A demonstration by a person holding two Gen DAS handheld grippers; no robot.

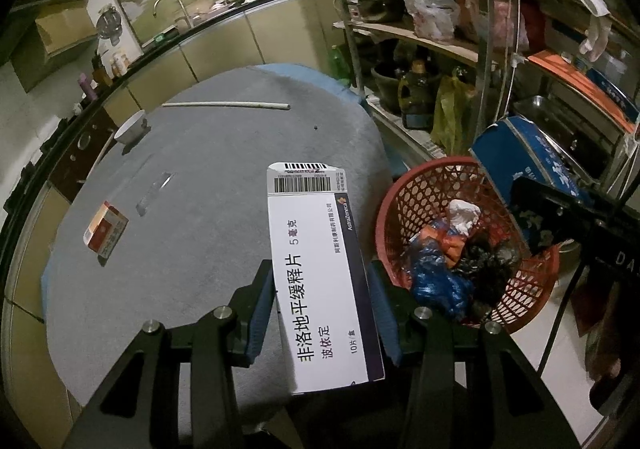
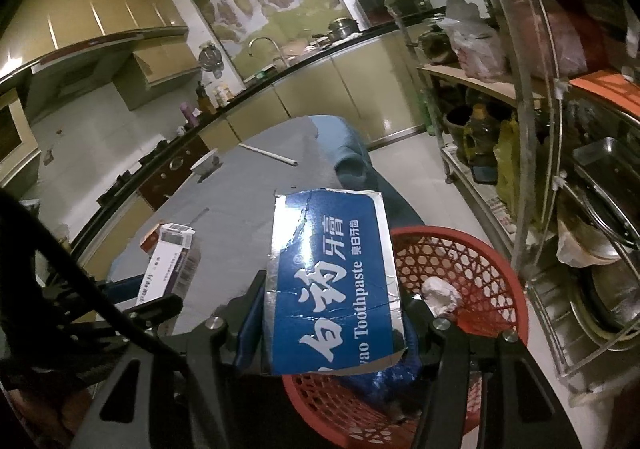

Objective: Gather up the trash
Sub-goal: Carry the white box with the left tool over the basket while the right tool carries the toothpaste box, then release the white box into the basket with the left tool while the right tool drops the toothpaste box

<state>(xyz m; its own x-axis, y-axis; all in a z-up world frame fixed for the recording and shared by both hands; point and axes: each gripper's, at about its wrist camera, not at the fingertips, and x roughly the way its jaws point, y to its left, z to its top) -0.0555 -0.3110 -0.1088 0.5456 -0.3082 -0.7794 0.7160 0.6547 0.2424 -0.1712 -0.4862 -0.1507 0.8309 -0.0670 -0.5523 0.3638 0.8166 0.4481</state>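
- Left gripper (image 1: pixel 322 313) pinches a white medicine box (image 1: pixel 320 277) between its blue pads, holding it above the grey table (image 1: pixel 208 153), just beside the red basket (image 1: pixel 536 289).
- Right gripper (image 2: pixel 332 313) clamps a torn blue toothpaste box (image 2: pixel 332 281), held over the near rim of the basket, which sits on the floor at the table's edge.
- Progress: the basket already contains a blue bag (image 1: pixel 436 281), dark scraps and a white wad (image 1: pixel 462 215); both held boxes await release.
- Remaining on the table: a red-and-white small box (image 1: pixel 106 229), a clear wrapper (image 1: pixel 154 189), a white rod (image 1: pixel 226 104) and a white bowl (image 1: pixel 130 127); whether the last two count as trash cannot be told.
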